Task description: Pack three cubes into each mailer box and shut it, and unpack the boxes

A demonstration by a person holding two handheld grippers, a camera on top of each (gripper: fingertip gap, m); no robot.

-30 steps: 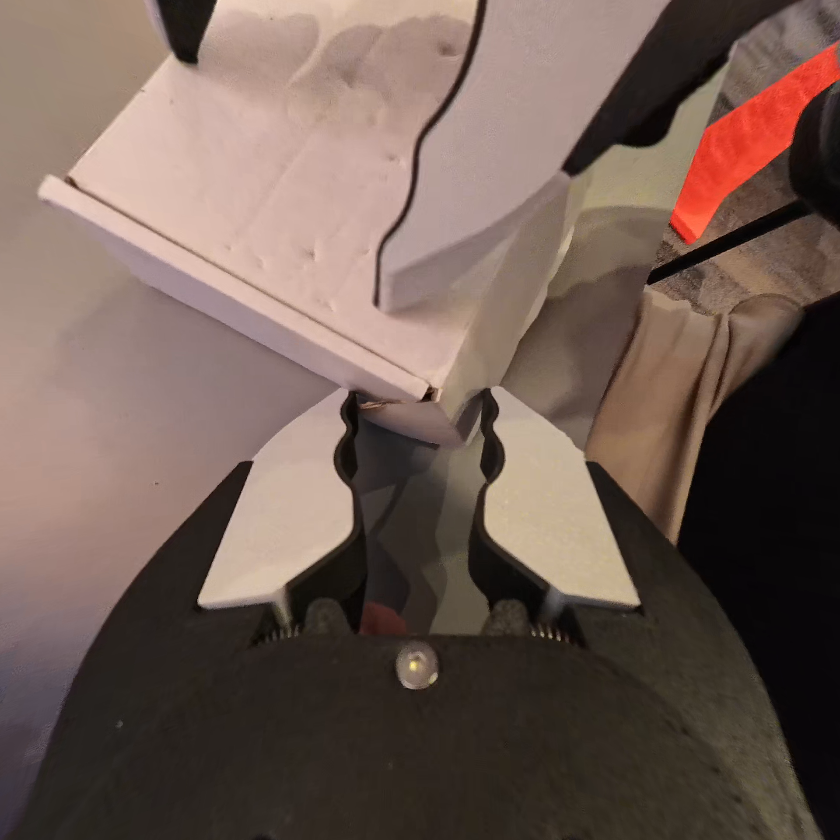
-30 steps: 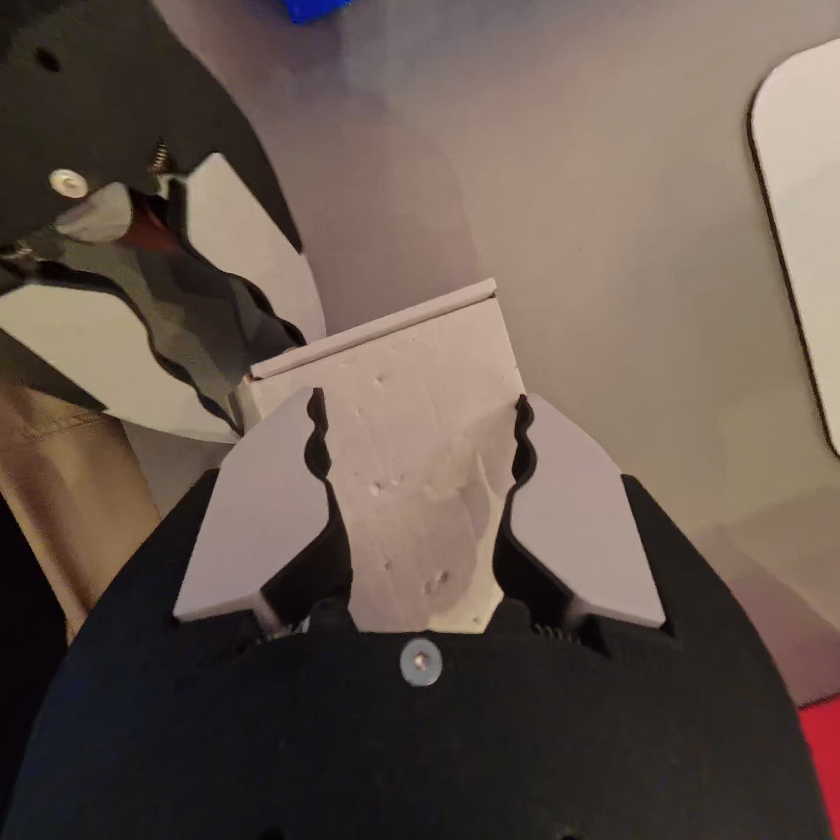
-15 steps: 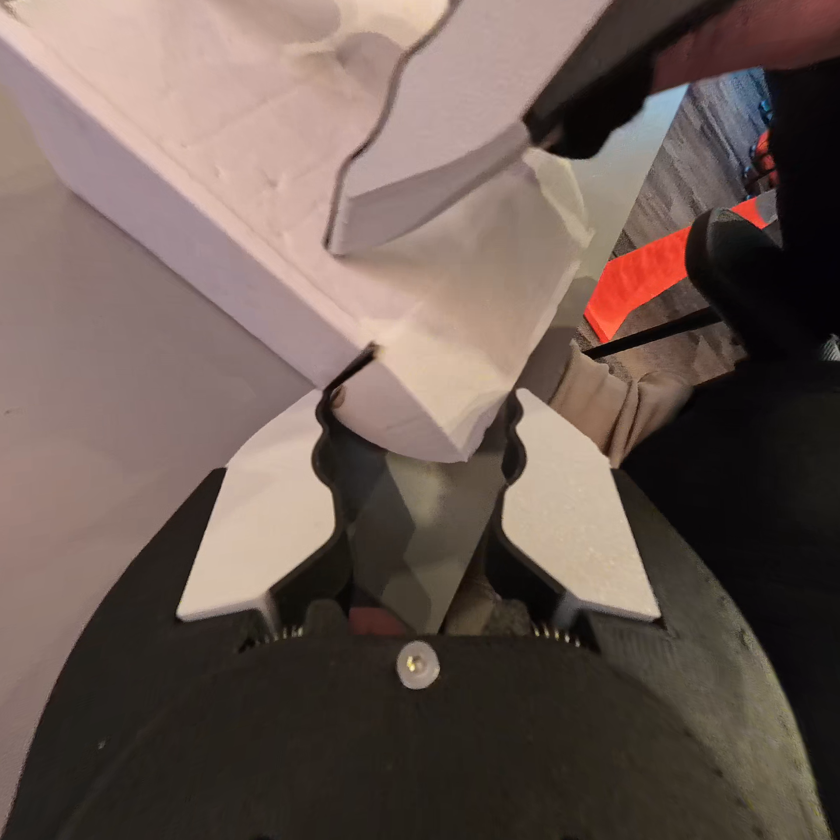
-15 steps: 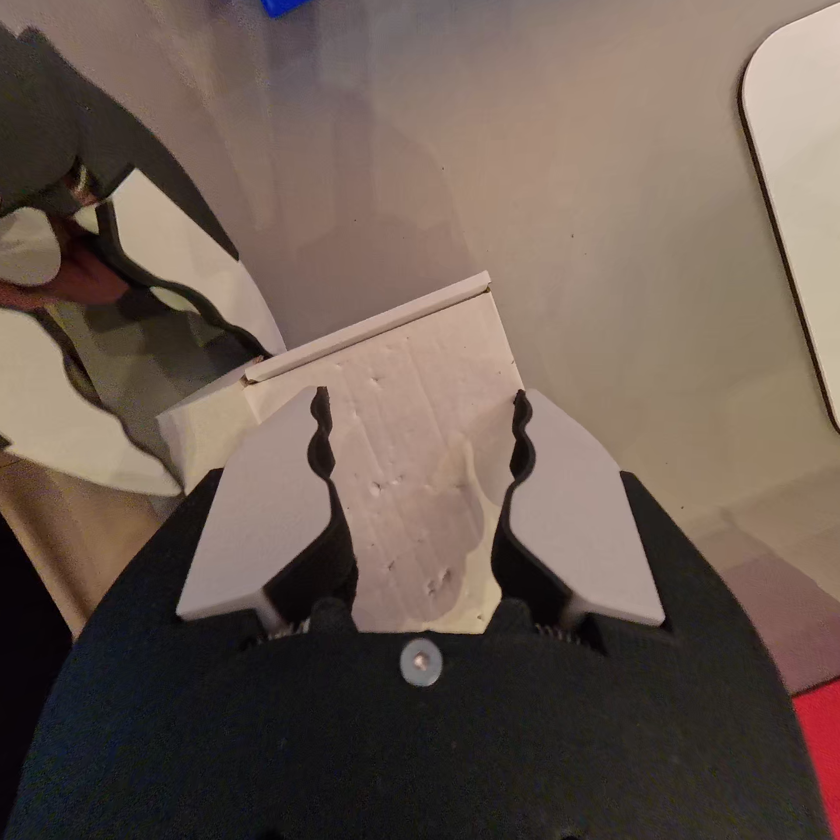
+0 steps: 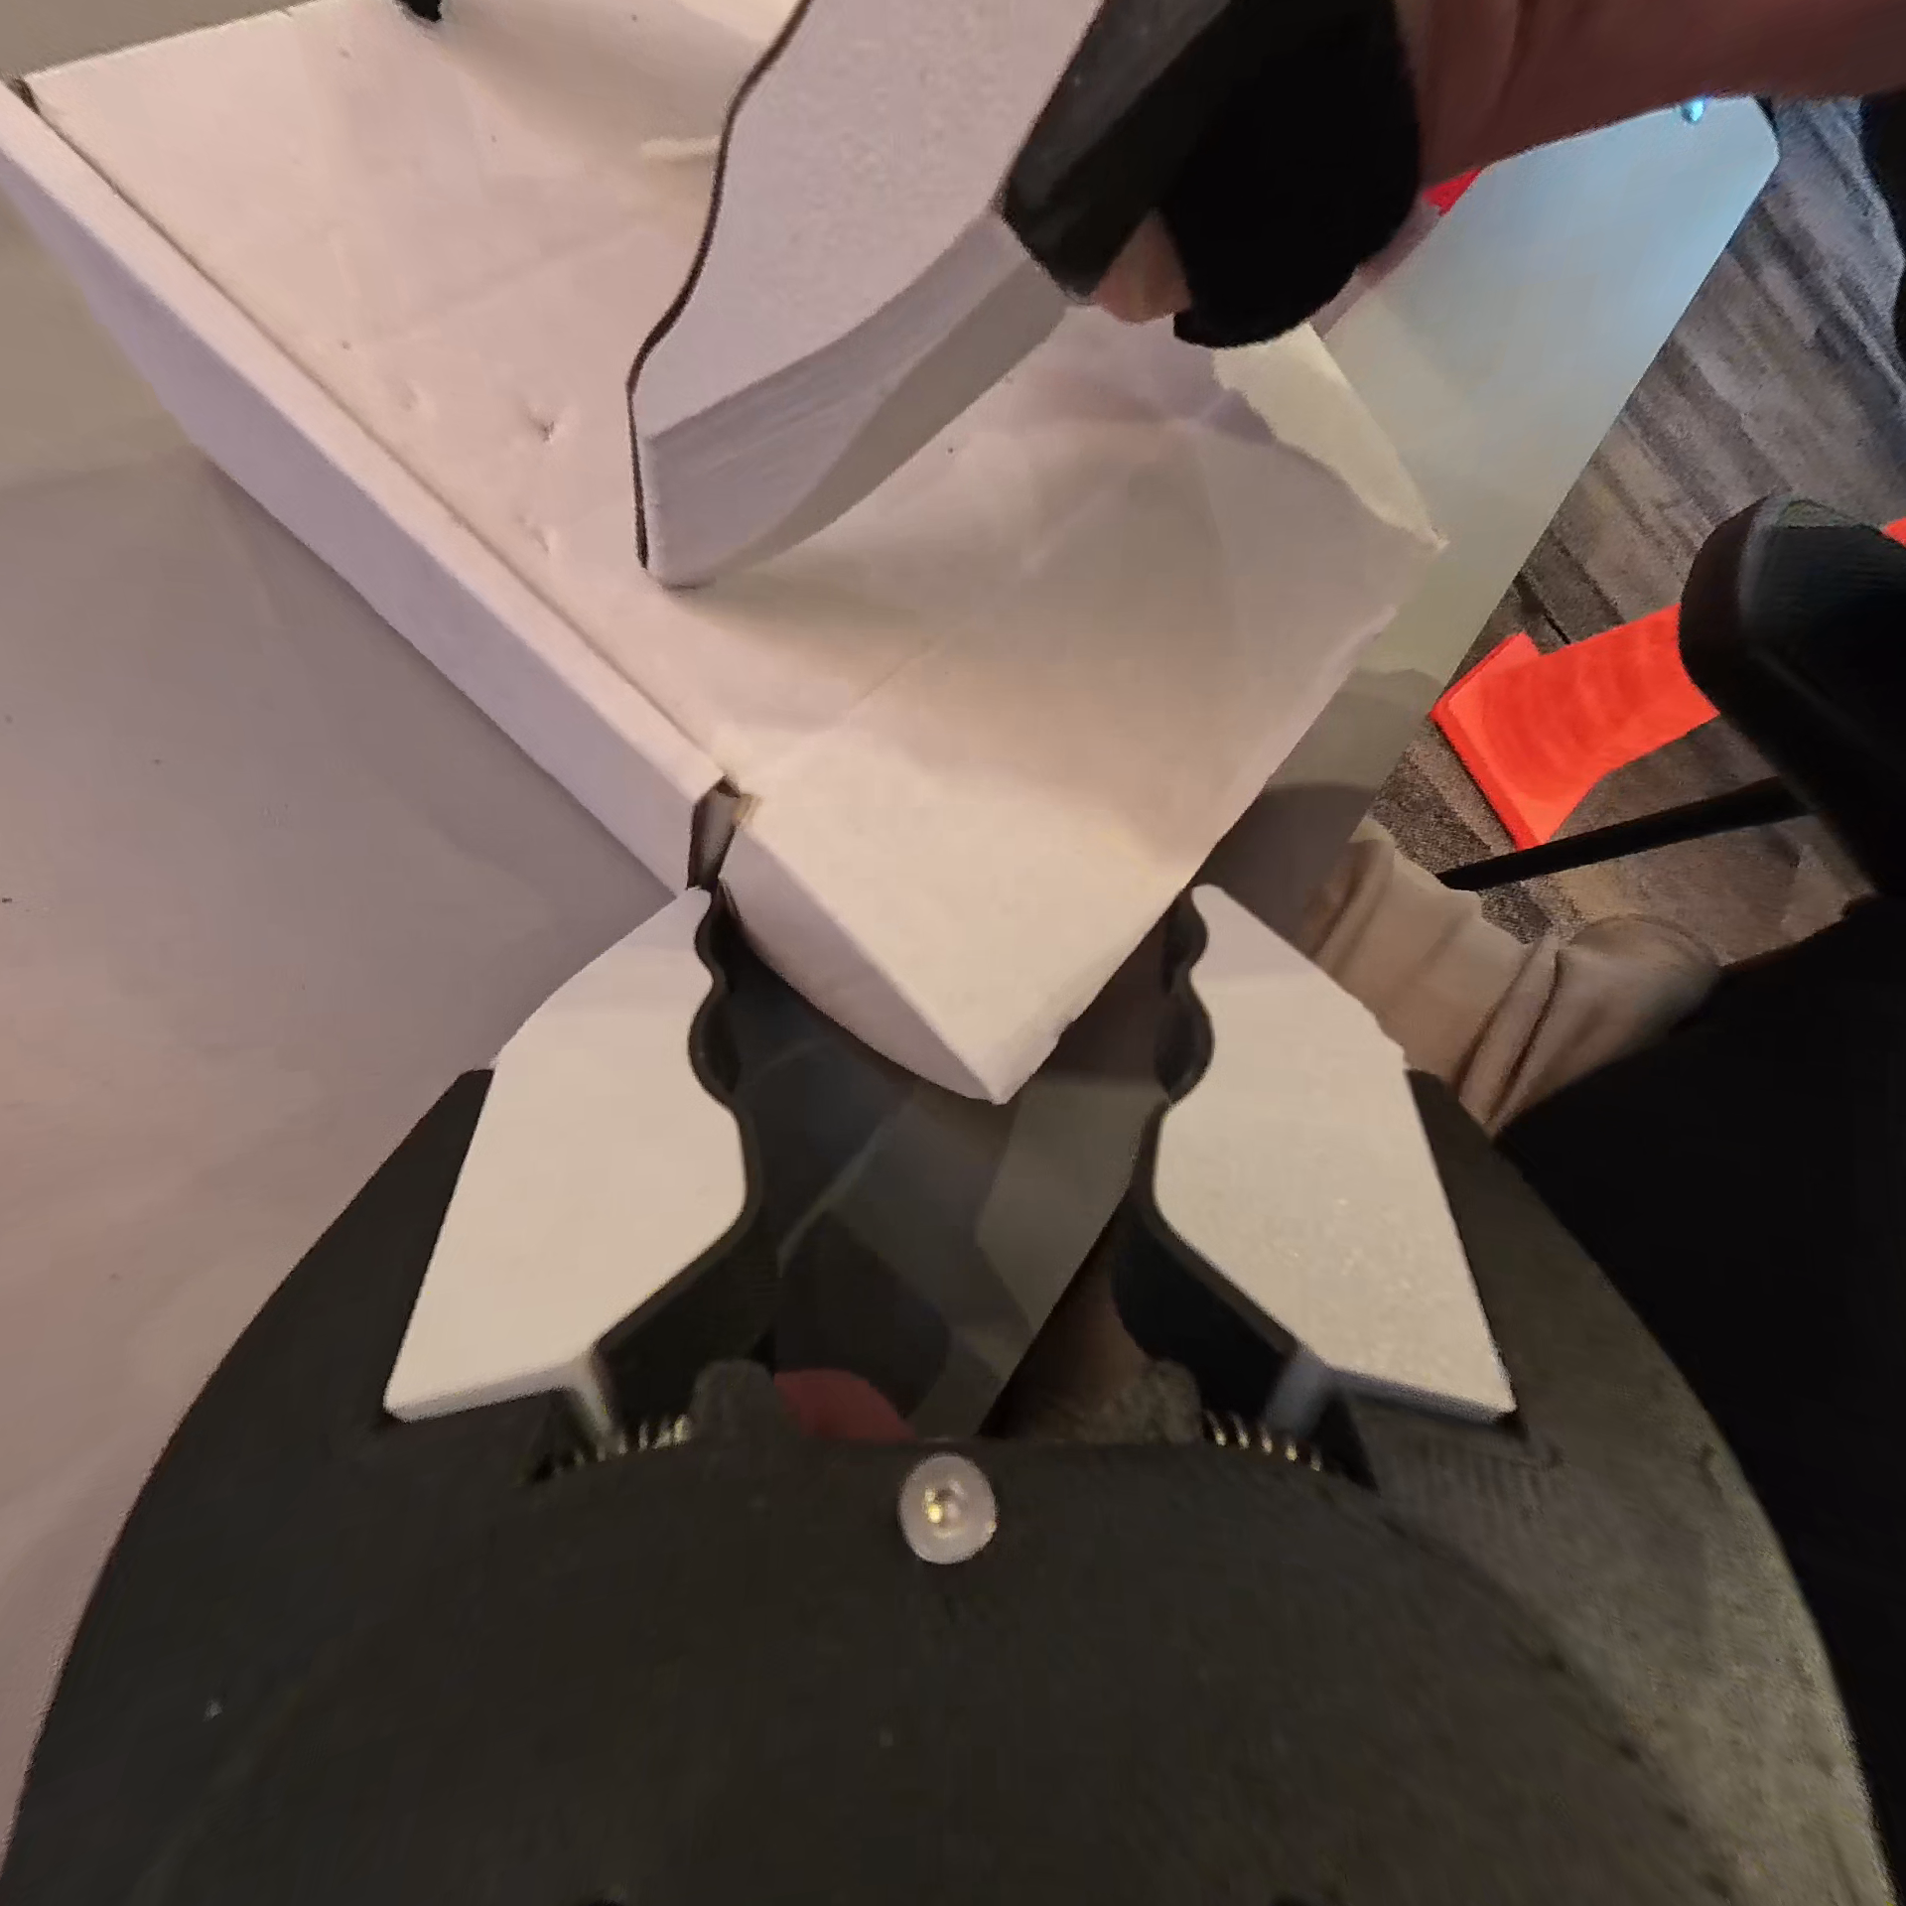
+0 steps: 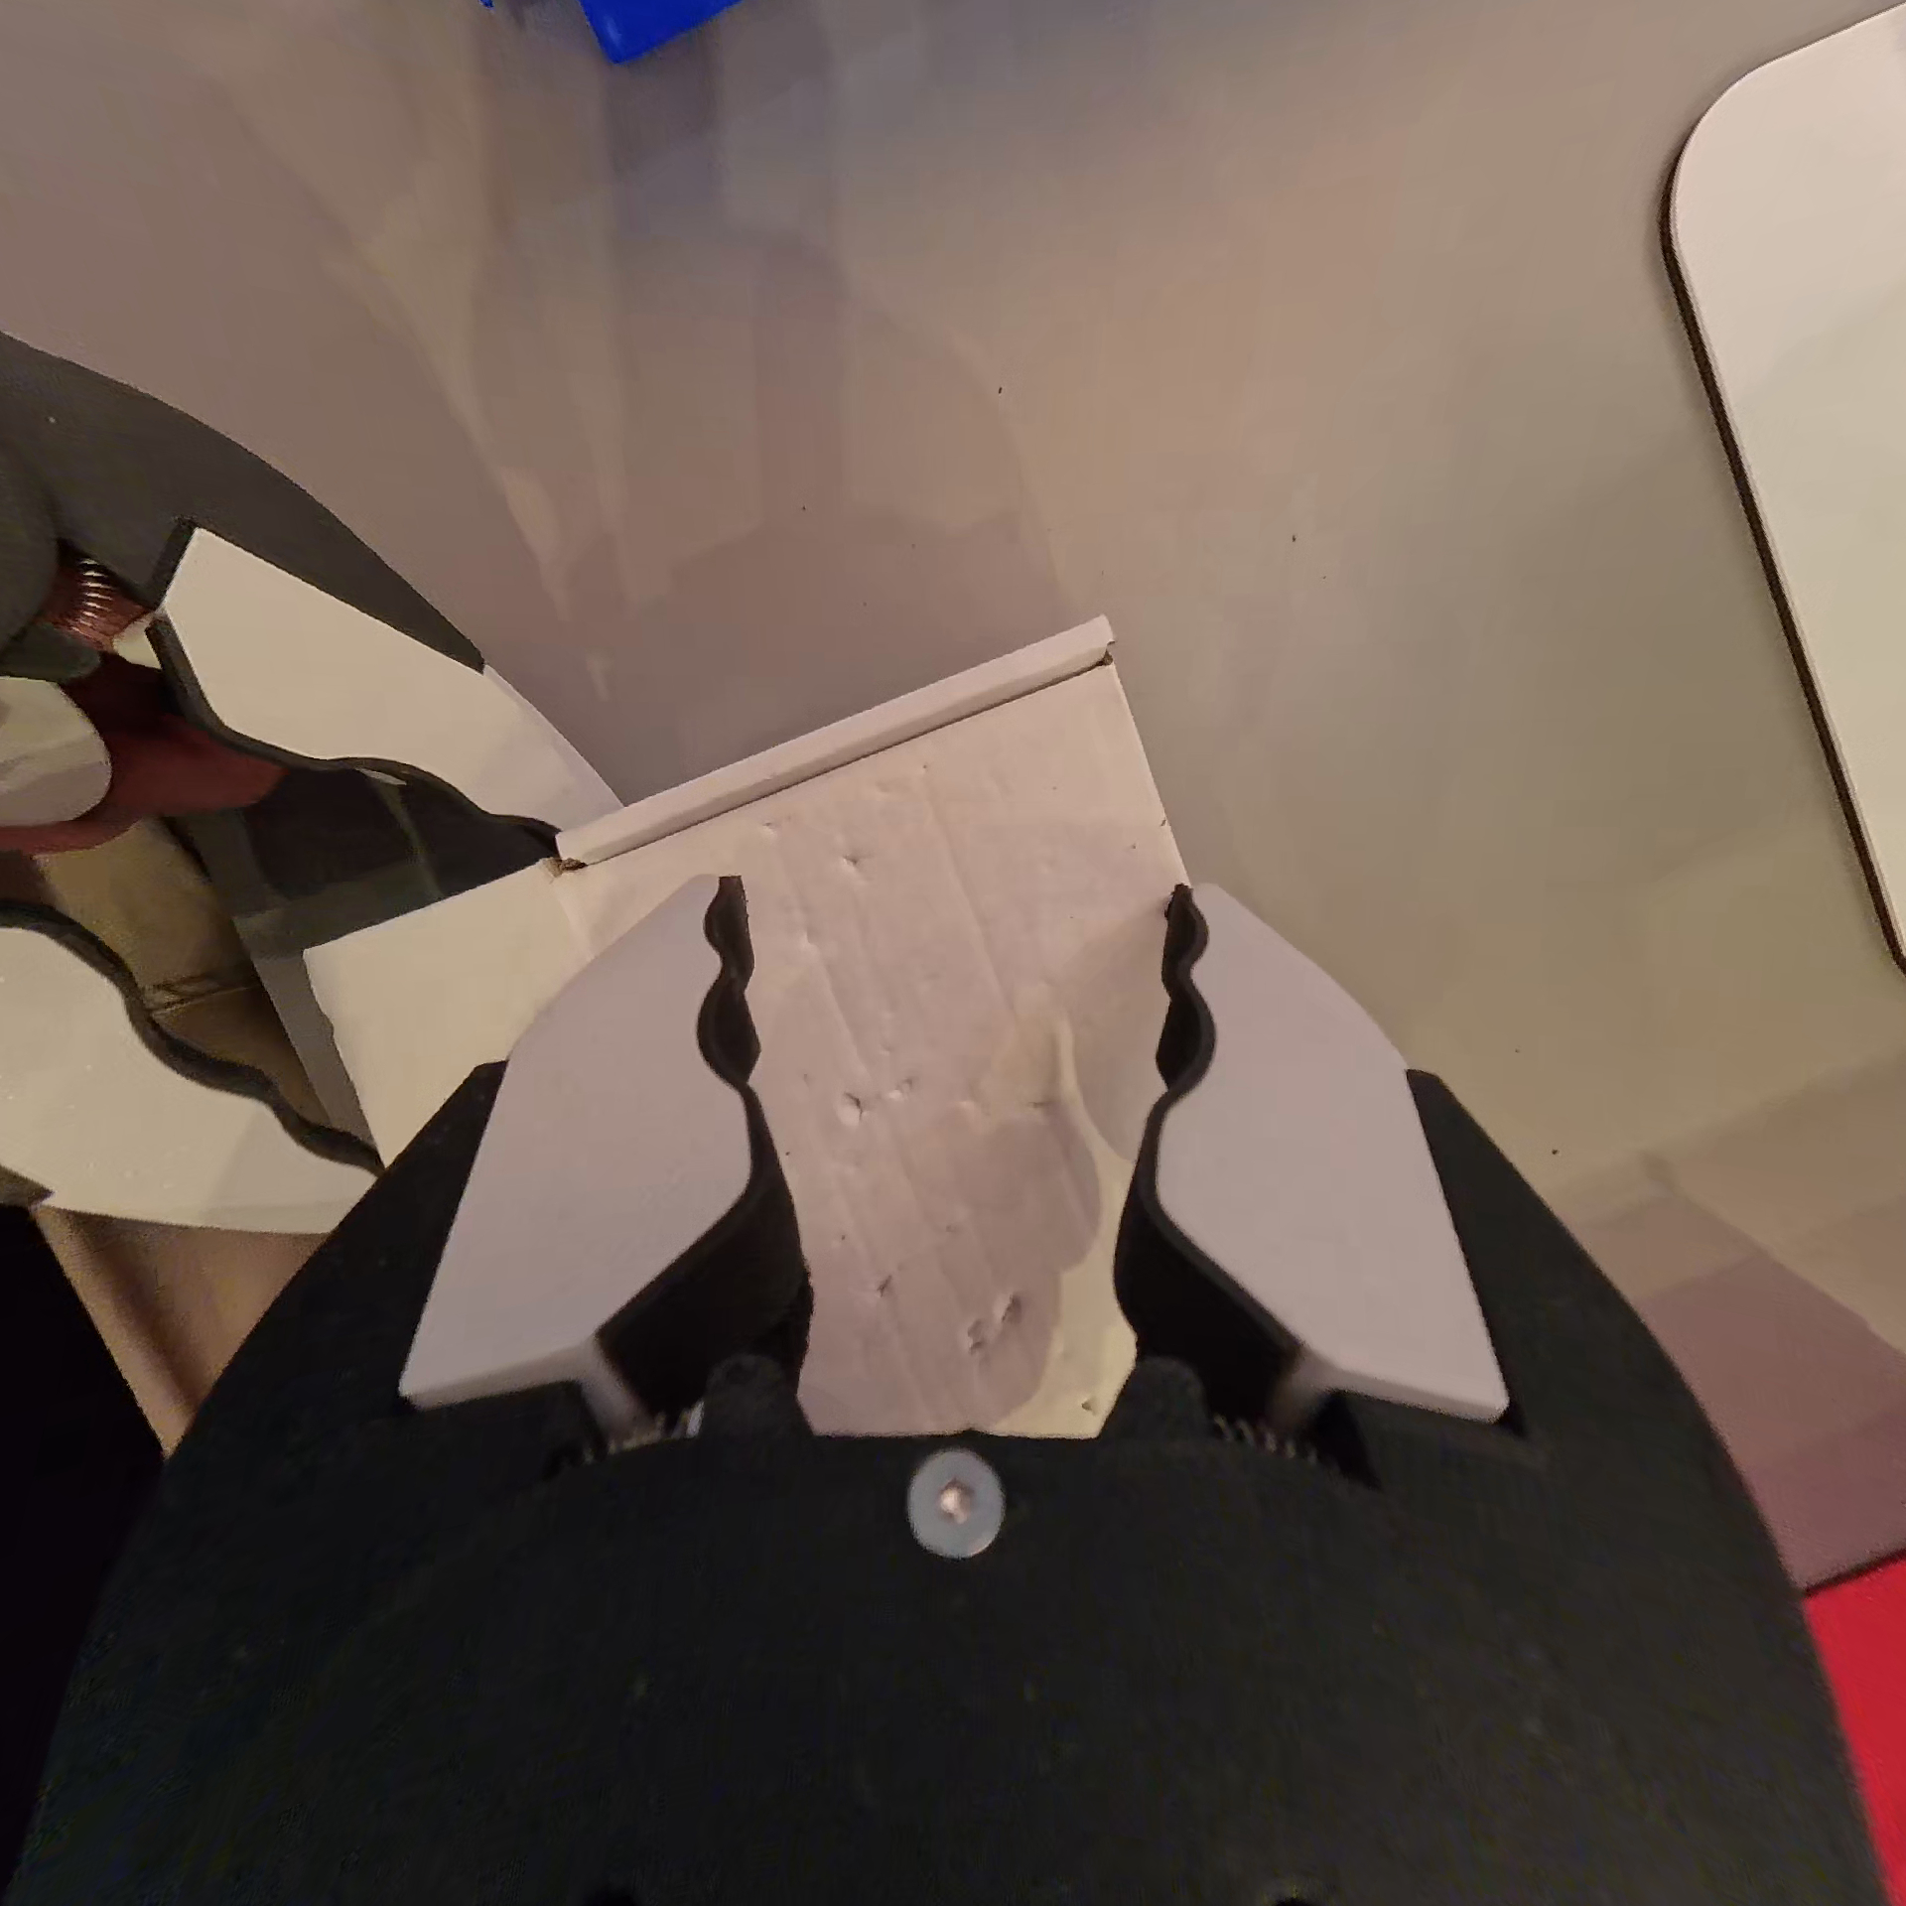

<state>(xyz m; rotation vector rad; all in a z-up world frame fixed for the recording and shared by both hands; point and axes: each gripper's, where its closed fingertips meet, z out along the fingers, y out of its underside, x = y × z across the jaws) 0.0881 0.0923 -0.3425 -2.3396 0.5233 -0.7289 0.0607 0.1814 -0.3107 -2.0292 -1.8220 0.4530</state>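
Observation:
A closed white mailer box [image 5: 433,340] lies on the pale grey table. My left gripper [image 5: 944,928] is open, and the box's near corner sits between its fingertips, with a gap on each side. My right gripper [image 6: 959,897] is open and lies over the box lid [image 6: 949,1031]. One of its white fingers [image 5: 825,309] rests on the lid in the left wrist view. The left gripper's finger [image 6: 340,660] shows at the box's left end in the right wrist view. A blue cube [image 6: 660,26] lies at the far edge of the table. The box's contents are hidden.
A white rounded board [image 6: 1836,413] lies at the right of the table. A red patch [image 6: 1867,1702] shows at the bottom right. Past the table edge are an orange-red object [image 5: 1568,722] on the floor and beige cloth [image 5: 1496,980]. A gloved hand [image 5: 1238,155] holds the right gripper. Both grippers' tips are roughly 20 cm from the blue cube [image 6: 660,26].
My left gripper has opened wider, and the box corner now reaches deeper between its fingers. The box has turned a little. My right gripper has stayed on the lid.

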